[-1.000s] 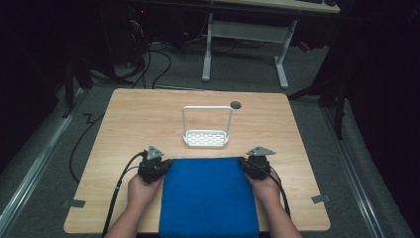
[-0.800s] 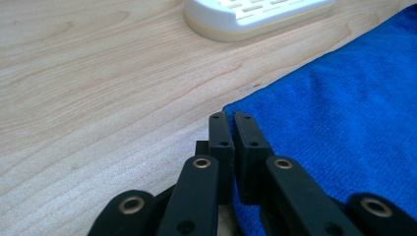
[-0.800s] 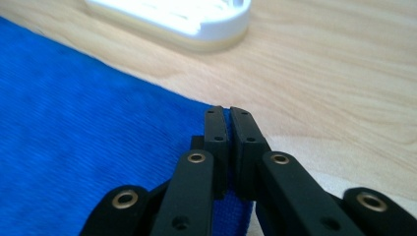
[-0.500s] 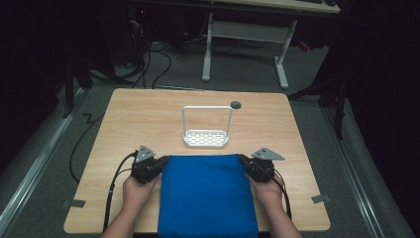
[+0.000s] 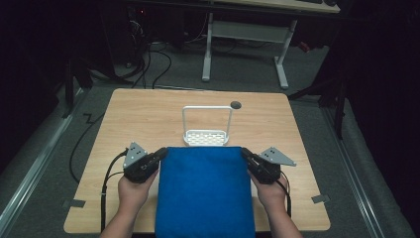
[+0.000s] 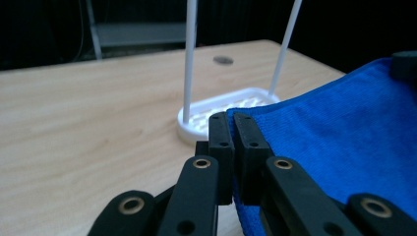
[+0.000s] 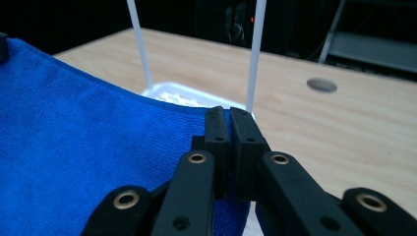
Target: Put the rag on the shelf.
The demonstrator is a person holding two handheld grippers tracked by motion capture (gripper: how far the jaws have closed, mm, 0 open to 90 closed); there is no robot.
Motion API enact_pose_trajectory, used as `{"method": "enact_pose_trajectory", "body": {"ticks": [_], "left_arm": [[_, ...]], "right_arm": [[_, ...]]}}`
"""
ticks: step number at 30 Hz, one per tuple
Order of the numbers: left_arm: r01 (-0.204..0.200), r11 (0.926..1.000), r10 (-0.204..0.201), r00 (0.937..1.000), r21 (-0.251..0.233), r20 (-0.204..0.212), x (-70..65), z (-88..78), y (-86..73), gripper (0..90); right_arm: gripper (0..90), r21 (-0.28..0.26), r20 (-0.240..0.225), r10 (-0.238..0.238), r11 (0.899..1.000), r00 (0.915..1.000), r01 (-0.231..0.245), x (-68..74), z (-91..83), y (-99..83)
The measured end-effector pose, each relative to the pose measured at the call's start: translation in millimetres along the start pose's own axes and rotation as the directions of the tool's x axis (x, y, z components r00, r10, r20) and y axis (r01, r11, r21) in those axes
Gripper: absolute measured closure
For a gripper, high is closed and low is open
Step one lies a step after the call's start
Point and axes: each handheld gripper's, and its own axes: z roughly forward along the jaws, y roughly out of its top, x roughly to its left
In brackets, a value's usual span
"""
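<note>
A blue cloth (image 5: 204,191) hangs stretched between my two grippers, its lower part draping past the table's near edge. My left gripper (image 5: 162,153) is shut on the cloth's far left corner, and my right gripper (image 5: 245,154) is shut on the far right corner. In the left gripper view the jaws pinch the blue cloth (image 6: 339,142) at its corner, left gripper (image 6: 232,120). The right gripper view shows the same pinch on the blue cloth (image 7: 88,147), right gripper (image 7: 228,115). A white wire rack (image 5: 206,136) stands just beyond the cloth's top edge.
The rack has a perforated white base (image 6: 221,105) and a tall thin hoop (image 7: 255,54). A round grey grommet (image 5: 236,104) sits in the wooden table (image 5: 143,119) behind it. Cables trail from the left gripper. A desk frame stands on the floor past the table.
Both grippers have risen with the cloth's corners, lifting its top edge off the table and nearer the rack's base. The rack has not moved.
</note>
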Motion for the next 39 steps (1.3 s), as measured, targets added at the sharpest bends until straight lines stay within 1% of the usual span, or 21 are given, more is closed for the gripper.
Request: {"method": "enact_pose_trajectory", "body": {"ticks": [1,2,8,9,10,11,13,14,15,16,17,21,28,29,30,32,33,34,36,38,39], "left_arm": [[0.0,1.0,0.0,1.0,0.0,0.0,0.0,0.0,0.0,87.5],[-0.008,0.9997,0.008,1.0,-0.023,0.003,-2.9,-6.0,6.9,87.5],[-0.021,0.9967,0.021,0.9998,-0.079,0.0,-10.5,-21.1,23.6,87.6],[-0.021,0.9967,0.021,0.9998,-0.079,0.0,-10.5,-21.1,23.6,87.6],[-0.022,0.9945,0.023,0.9997,-0.102,0.0,-12.3,-26.0,29.8,87.6],[-0.022,0.9945,0.023,0.9997,-0.102,0.0,-12.3,-26.0,29.8,87.6],[-0.035,0.99,0.034,0.9994,-0.137,-0.008,-14.5,-31.9,39.3,87.7],[-0.036,0.9882,0.035,0.9993,-0.149,-0.009,-15.2,-33.6,42.0,87.7],[-0.039,0.9868,0.038,0.9992,-0.157,-0.01,-15.6,-35.0,44.7,87.7],[-0.039,0.9868,0.038,0.9992,-0.157,-0.01,-15.6,-35.0,44.7,87.8],[-0.046,0.9841,0.045,0.9989,-0.171,-0.012,-16.1,-37.4,49.6,87.8],[-0.06,0.9781,0.057,0.9982,-0.2,-0.019,-17.3,-41.7,60.7,87.9],[-0.087,0.9643,0.082,0.9961,-0.25,-0.03,-19.4,-48.2,82.4,88.0],[-0.087,0.9643,0.082,0.9961,-0.25,-0.03,-19.4,-48.2,82.4,88.0],[-0.095,0.9606,0.09,0.9955,-0.261,-0.03,-20.4,-49.1,87.6,88.0],[-0.101,0.9567,0.096,0.9948,-0.273,-0.032,-20.6,-50.0,93.3,88.0],[-0.101,0.9567,0.096,0.9948,-0.273,-0.032,-20.6,-50.0,93.3,88.0],[-0.103,0.9552,0.098,0.9947,-0.277,-0.032,-20.1,-50.0,97.4,88.0],[-0.109,0.9536,0.103,0.994,-0.281,-0.036,-19.6,-49.6,100.6,88.0],[-0.109,0.9541,0.104,0.994,-0.279,-0.036,-18.6,-49.4,102.3,88.1],[-0.111,0.9539,0.104,0.9938,-0.279,-0.041,-16.3,-48.0,105.6,88.0]], "right_arm": [[87.6,0.0,0.0,0.0,1.0,1.0,0.0,0.0,0.0,0.0],[87.6,-0.028,0.005,-0.008,1.0,1.0,0.008,2.5,-4.8,5.6],[87.7,-0.105,0.014,-0.03,0.994,0.9994,0.031,9.0,-19.0,23.4],[87.7,-0.105,0.014,-0.03,0.994,0.9994,0.031,9.0,-19.0,23.4],[87.6,-0.131,0.016,-0.035,0.991,0.9993,0.037,10.4,-24.0,30.1],[87.6,-0.144,0.019,-0.038,0.989,0.9991,0.04,11.0,-26.7,33.7],[87.7,-0.163,0.02,-0.041,0.986,0.999,0.043,12.0,-31.3,40.3],[87.7,-0.181,0.021,-0.045,0.982,0.9988,0.048,12.3,-34.7,44.9],[87.7,-0.195,0.019,-0.039,0.98,0.9991,0.042,12.7,-37.1,48.4],[87.7,-0.206,0.02,-0.045,0.977,0.9988,0.048,12.8,-39.3,52.0],[87.7,-0.216,0.022,-0.049,0.975,0.9986,0.053,13.4,-41.3,55.6],[87.7,-0.247,0.029,-0.069,0.966,0.9972,0.074,16.4,-47.7,69.7],[87.8,-0.29,0.032,-0.092,0.952,0.9952,0.098,18.4,-53.7,91.3],[87.8,-0.29,0.032,-0.092,0.952,0.9952,0.098,18.4,-53.7,91.3],[87.8,-0.294,0.036,-0.099,0.95,0.9944,0.106,19.2,-54.5,96.4],[87.8,-0.301,0.036,-0.104,0.947,0.9939,0.111,19.2,-55.1,100.5],[87.8,-0.301,0.036,-0.104,0.947,0.9939,0.111,19.2,-55.1,100.5],[87.8,-0.304,0.039,-0.108,0.946,0.9934,0.115,19.3,-55.2,103.9],[87.8,-0.312,0.031,-0.102,0.944,0.9943,0.107,18.3,-55.7,106.5],[87.8,-0.313,0.032,-0.103,0.944,0.9942,0.108,16.9,-54.9,109.3],[87.8,-0.314,0.033,-0.1,0.944,0.9945,0.105,16.0,-54.1,110.6]]}}
